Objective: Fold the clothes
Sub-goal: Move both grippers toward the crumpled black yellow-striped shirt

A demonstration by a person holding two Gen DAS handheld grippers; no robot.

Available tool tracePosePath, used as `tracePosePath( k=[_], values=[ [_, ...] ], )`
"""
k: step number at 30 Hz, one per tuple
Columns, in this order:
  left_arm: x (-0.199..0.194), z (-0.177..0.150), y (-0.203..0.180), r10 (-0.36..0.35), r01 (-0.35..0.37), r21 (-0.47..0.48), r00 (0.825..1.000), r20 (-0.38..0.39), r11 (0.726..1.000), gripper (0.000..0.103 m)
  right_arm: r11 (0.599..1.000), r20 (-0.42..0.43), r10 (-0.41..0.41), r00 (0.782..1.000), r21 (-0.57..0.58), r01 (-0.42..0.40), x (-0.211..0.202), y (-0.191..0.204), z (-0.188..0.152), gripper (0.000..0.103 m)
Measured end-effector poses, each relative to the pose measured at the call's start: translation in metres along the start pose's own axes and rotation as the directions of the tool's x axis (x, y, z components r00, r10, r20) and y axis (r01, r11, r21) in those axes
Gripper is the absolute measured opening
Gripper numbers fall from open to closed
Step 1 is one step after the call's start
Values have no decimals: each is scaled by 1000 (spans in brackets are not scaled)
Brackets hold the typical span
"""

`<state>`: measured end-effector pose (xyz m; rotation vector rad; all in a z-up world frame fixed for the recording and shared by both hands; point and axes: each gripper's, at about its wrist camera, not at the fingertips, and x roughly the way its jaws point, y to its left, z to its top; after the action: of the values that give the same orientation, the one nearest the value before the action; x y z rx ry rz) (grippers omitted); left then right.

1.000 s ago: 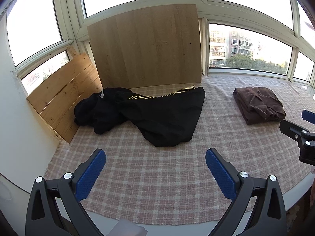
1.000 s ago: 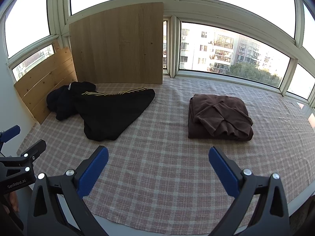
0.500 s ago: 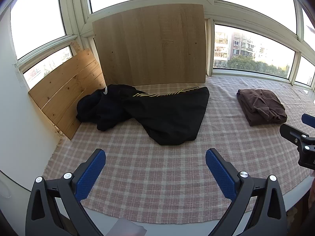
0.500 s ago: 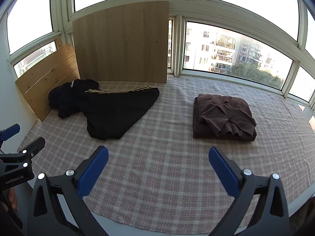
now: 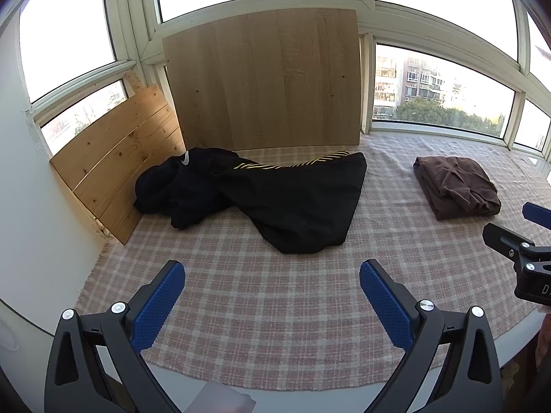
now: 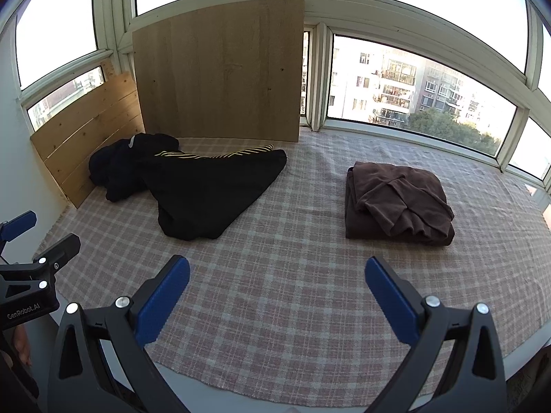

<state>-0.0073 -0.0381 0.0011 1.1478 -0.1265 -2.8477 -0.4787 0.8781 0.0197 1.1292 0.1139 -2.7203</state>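
A crumpled black garment (image 5: pixel 275 199) (image 6: pixel 199 186) with thin yellow stripes lies spread at the back left of the checked cloth. A brown garment (image 5: pixel 454 186) (image 6: pixel 396 199) sits folded at the right. My left gripper (image 5: pixel 272 285) is open above the cloth's front edge, well short of the black garment, with nothing between its blue pads. My right gripper (image 6: pixel 277 282) is open too, empty, near the front edge between the two garments. Each gripper shows at the side of the other's view.
A pink checked cloth (image 5: pixel 275 309) (image 6: pixel 292 292) covers the platform under the windows. A large wooden board (image 5: pixel 265 82) (image 6: pixel 220 72) leans on the back window, and a slatted wooden panel (image 5: pixel 117 161) (image 6: pixel 82 137) stands along the left wall. The platform's rounded front edge runs just below the grippers.
Both views have shifted slightly: the garments sit a little further right and lower in the frames. Neither gripper has changed its opening, and the clothes have not moved.
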Motion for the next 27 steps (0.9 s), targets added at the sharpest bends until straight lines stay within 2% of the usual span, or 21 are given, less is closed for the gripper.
tracePosePath(
  k=[5, 27],
  values=[
    [-1, 0, 7, -4, 4, -7, 1000, 2, 1000, 102, 1000, 0, 23, 1000, -4, -23, 0, 6, 1, 103],
    [16, 0, 46, 13, -14, -39, 1000, -13, 999, 102, 998, -12, 21, 1000, -67, -21, 14, 47, 14, 103]
  ],
)
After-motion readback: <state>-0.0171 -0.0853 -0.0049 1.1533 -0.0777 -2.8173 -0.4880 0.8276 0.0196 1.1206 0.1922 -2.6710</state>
